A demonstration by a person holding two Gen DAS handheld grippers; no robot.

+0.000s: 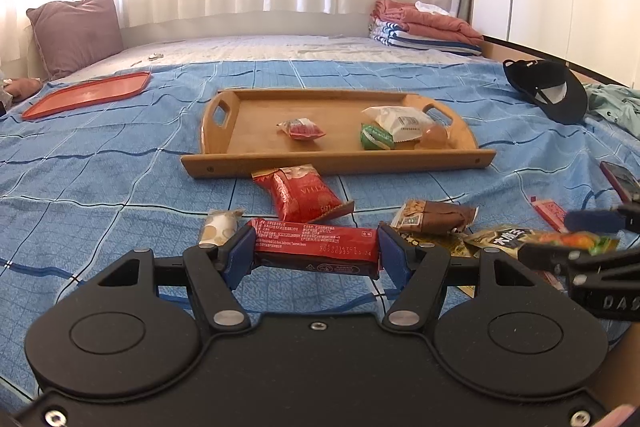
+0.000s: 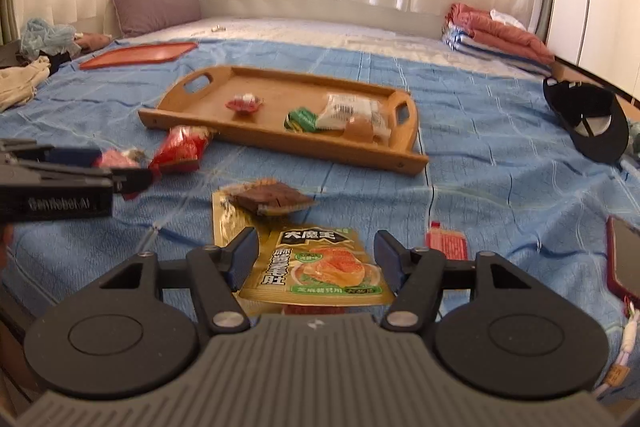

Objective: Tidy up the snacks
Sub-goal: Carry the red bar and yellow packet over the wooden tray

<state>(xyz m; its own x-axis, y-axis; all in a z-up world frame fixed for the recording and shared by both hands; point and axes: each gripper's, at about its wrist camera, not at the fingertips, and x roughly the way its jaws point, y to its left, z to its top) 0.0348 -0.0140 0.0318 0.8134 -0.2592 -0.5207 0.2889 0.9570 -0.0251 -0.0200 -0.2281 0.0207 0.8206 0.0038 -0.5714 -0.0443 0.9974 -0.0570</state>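
A: Two packets are in my jaws now, one for each. My left gripper [image 1: 316, 253] pinches the long red bar [image 1: 316, 247] by its two short ends, and my right gripper [image 2: 316, 261] has the yellow pouch [image 2: 316, 267] between its pads.

B: Is the pouch really held?

A: I think yes. It hangs tilted above the blue bedspread [image 2: 500, 163] and both pads touch its edges. The grip looks light, so I would not swing it.

B: Where do they go?

A: To the wooden tray [image 1: 224, 163], I judge. It lies beyond both packets, and it already carries a small red sachet [image 1: 302, 129], a green sachet [image 1: 376, 138] and a white pack [image 1: 402, 123]. The left half of the tray floor is bare, so I would set the bar there, flat and parallel to the near rim.

B: What is in the way?

A: Just before the tray's near rim lies a red pillow pack [image 1: 306, 193], and to the right of it a brown wafer pack [image 1: 434, 219]. I must carry over them, not push through.

B: And your pose?

A: Both grippers point forward and somewhat down toward the tray, side by side. The left one is nearer the tray's left handle [image 1: 219, 114].
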